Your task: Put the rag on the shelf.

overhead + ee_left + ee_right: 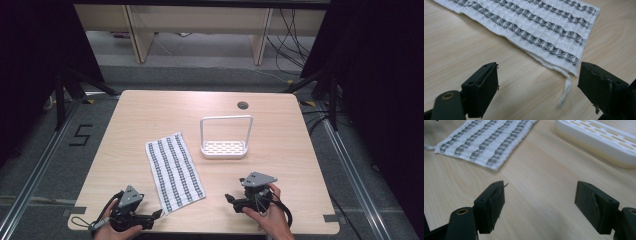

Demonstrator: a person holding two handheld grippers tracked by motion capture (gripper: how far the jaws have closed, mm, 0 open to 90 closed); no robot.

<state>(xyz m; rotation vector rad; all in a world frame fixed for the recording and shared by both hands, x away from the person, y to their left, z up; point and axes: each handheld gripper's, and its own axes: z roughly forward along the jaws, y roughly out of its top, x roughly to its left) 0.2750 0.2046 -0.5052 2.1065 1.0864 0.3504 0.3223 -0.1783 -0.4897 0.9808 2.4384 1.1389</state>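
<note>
Towel (174, 171) lies flat beside rack (223, 148); we hold left gripper (537, 82) and right gripper (540, 202) agape nearby, likely pre-grasp.

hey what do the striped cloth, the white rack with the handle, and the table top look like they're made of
Striped cloth: woven cotton-like waffle fabric, matte; a grid texture and a loose thread at its corner.
White rack: probably moulded plastic, smooth with a slight sheen; slotted base. Its thin hoop handle could be plastic or coated metal.
Table top: wood-look laminate or veneer, pale printed-looking grain.
</note>
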